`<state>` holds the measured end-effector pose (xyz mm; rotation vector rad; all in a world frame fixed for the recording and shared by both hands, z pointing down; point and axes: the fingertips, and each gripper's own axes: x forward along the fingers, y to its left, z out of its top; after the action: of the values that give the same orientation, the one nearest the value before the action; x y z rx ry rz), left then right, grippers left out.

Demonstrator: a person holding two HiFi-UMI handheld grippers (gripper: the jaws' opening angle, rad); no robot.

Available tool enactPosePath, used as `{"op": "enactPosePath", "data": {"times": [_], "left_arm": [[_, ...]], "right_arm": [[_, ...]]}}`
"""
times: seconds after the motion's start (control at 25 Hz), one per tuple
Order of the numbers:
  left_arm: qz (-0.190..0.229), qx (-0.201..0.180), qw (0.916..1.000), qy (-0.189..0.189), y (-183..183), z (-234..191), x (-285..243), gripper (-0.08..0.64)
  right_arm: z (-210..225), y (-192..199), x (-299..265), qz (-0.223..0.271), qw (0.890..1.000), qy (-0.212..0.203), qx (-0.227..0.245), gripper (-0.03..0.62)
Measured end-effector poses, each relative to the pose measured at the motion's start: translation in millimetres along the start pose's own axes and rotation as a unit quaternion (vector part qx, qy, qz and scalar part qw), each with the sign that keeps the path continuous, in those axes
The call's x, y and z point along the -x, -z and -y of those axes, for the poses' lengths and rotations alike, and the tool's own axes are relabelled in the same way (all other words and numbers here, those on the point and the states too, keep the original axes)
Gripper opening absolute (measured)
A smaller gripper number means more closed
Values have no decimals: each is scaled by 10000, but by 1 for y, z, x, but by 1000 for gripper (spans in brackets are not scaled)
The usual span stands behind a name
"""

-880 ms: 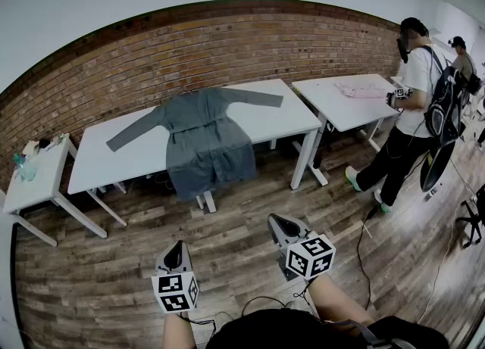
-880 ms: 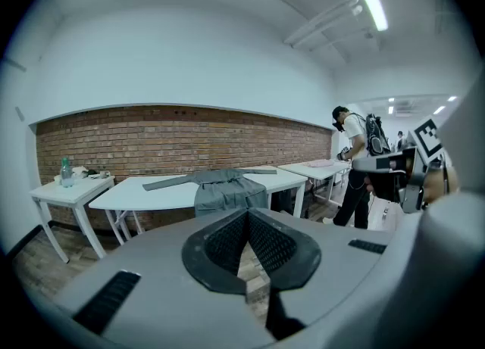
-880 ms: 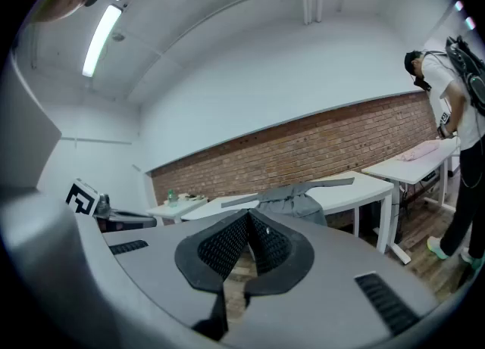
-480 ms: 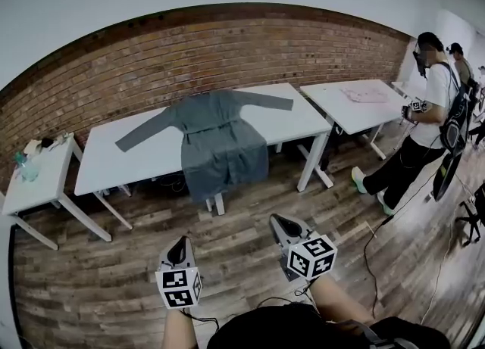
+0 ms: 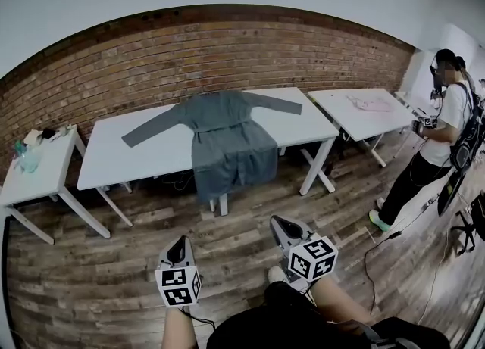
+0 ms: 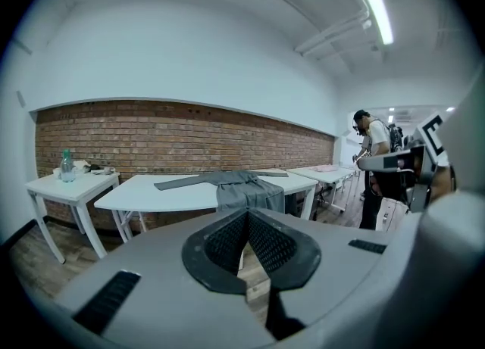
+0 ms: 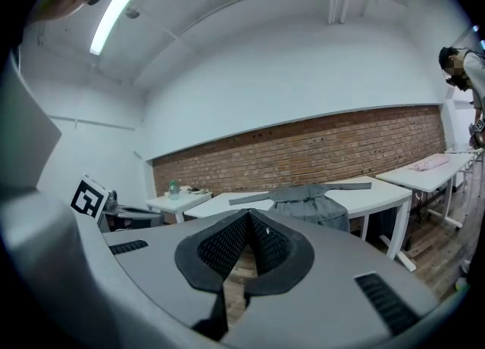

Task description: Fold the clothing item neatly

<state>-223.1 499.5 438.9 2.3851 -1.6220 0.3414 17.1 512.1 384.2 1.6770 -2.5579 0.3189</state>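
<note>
A grey long-sleeved garment (image 5: 227, 132) lies spread on the middle white table (image 5: 144, 157), sleeves out to both sides, its lower part hanging over the front edge. It also shows far ahead in the left gripper view (image 6: 241, 186) and the right gripper view (image 7: 312, 195). My left gripper (image 5: 178, 247) and right gripper (image 5: 282, 225) hang over the wooden floor, well short of the table. Both are shut with nothing between the jaws.
A small white table (image 5: 34, 181) with a bottle (image 5: 20, 152) stands at the left. Another white table (image 5: 365, 113) with a pink cloth (image 5: 369, 103) is at the right. A person (image 5: 439, 139) with a backpack stands by it. Cables lie on the wooden floor (image 5: 114, 279).
The view has shifted so the tables and garment sit slightly lower and to the right. The person at the right has moved further right. Both grippers keep their places.
</note>
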Motion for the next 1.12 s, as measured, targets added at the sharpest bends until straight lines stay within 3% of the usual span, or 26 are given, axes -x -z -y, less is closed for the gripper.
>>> {"op": "enactPosePath", "data": {"times": [0.44, 0.6, 0.76, 1.12], "left_arm": [[-43, -313, 9992, -265, -23, -14, -74, -3], [50, -105, 9997, -213, -44, -15, -107, -3], [44, -171, 9998, -109, -59, -5, -139, -3], [120, -186, 9997, 69, -99, 21, -203, -3]], "right_arm": [[58, -4, -77, 166, 9995, -129, -224, 0], [84, -19, -105, 247, 9996, -49, 86, 0], [113, -35, -124, 353, 9972, 208, 620, 0], [174, -52, -167, 374, 9980, 134, 488, 0]]}}
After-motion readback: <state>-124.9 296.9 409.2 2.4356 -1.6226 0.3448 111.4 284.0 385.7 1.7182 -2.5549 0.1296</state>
